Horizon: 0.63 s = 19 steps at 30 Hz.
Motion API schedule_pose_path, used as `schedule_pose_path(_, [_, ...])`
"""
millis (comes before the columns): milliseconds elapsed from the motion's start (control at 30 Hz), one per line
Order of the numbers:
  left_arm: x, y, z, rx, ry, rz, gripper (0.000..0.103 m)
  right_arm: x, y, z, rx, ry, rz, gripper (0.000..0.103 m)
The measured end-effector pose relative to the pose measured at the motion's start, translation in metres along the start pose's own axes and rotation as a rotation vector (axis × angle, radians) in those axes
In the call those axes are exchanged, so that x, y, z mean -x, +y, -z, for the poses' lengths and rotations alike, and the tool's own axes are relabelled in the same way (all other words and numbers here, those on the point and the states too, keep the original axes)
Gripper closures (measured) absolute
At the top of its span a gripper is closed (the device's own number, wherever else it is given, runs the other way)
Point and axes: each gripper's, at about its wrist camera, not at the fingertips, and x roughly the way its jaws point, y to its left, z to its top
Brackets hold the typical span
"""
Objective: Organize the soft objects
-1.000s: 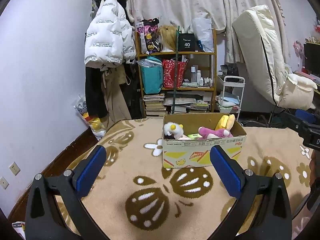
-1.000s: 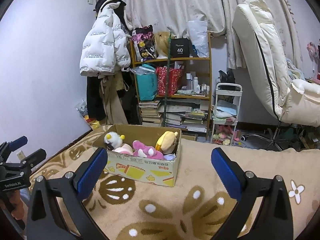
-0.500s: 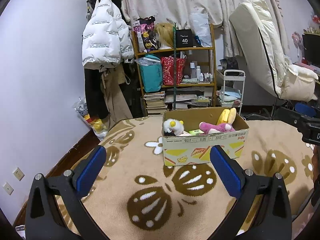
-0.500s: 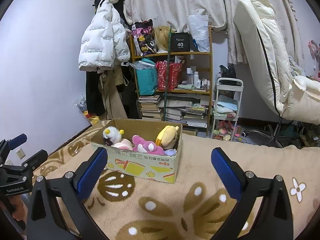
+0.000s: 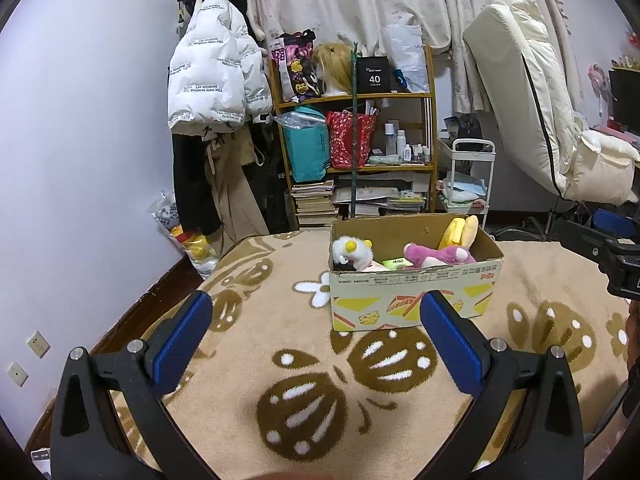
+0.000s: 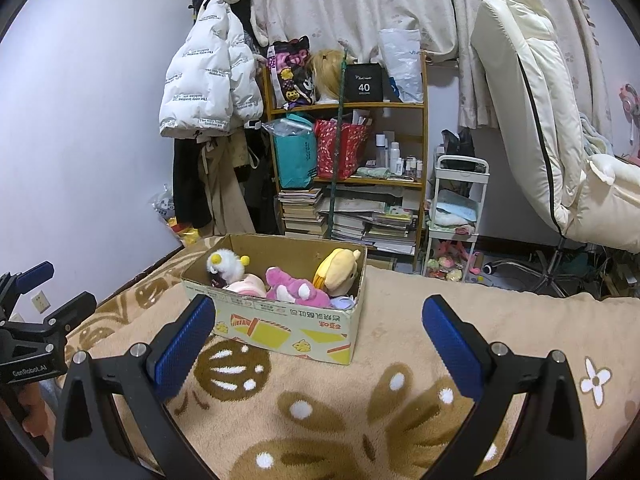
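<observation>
A cardboard box [image 5: 414, 294] sits on a tan blanket [image 5: 280, 344] with brown and white flower shapes. The box is open on top and has soft toys inside. At the left end is a white fluffy toy [image 5: 352, 251] with a yellow spot. In the middle lies a pink plush toy [image 5: 436, 255]. At the far right corner a yellow plush toy [image 5: 460, 232] leans on the box wall. A small green thing [image 5: 394, 264] shows between the white toy and the pink one, and I cannot tell what it is.

The left gripper [image 5: 316, 338] hangs above the blanket, near the front of the box. Its jaws are wide apart and hold nothing. The right gripper [image 6: 318, 338] is also above the blanket, by the front of the box but more to its right side. Its jaws are wide apart too, with nothing between them. Neither one touches the box.

Behind the box stands a wooden shelf [image 5: 356, 98] full of bags, bottles and stacks of books. A white puffy jacket [image 5: 212, 80] hangs to the left of the shelf. A small white cart [image 5: 470, 172] is just to the right of it. A big cream chair [image 5: 532, 116] leans back on the far right. Pale curtains [image 5: 360, 0] hang along the back wall.
</observation>
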Motion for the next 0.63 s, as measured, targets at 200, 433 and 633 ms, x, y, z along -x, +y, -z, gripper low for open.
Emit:
schedule_pose_path(200, [-0.003,0.002,-0.0006,0.009,0.015,0.004,0.001,-0.0008,-0.0007,-0.0002,-0.001,0.001,-0.001,0.0])
schedule_pose_path(433, [-0.0033,0.0007,-0.0004,0.003,0.009,0.001,0.001,-0.0003,-0.0011,-0.0009,0.001,0.002,0.0,0.0])
schedule_pose_path(633, [-0.0032,-0.0019,0.0001,-0.003,0.011,-0.002,0.001,-0.0006,-0.0023,-0.0017,0.002,0.003,-0.002,0.0])
